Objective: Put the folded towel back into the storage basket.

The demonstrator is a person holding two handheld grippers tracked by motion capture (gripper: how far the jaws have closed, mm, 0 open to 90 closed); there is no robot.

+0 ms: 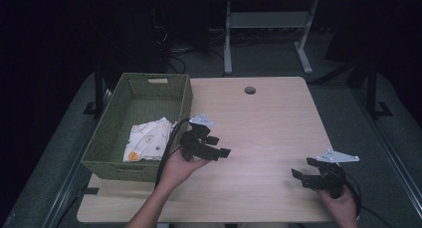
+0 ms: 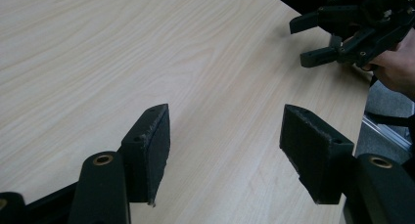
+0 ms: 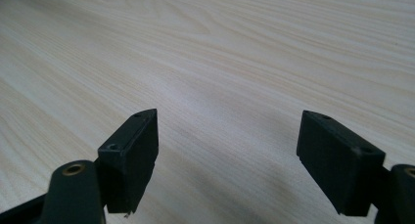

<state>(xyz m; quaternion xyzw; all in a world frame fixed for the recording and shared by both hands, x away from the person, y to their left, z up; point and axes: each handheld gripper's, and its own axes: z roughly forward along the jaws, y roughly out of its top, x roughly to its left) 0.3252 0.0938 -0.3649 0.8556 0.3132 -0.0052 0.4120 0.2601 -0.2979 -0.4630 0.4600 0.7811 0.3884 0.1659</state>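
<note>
My left gripper [image 1: 219, 146] hovers over the light wooden table [image 1: 268, 123], just right of a green woven basket [image 1: 104, 138]; its jaws stand open with nothing between them [image 2: 225, 145]. A white patterned cloth [image 1: 148, 139] lies folded inside the basket at its near end. My right gripper [image 1: 302, 172] sits near the table's front right corner, open and empty [image 3: 227, 155], pointing left over bare wood. In the left gripper view the right gripper [image 2: 320, 38] appears at the upper right, held by a hand.
A round cable hole [image 1: 250, 90] is in the table's far middle. Beyond the table stand the white legs of another desk [image 1: 228, 39] on a dark floor. Black cables trail from both grippers toward the table's front edge.
</note>
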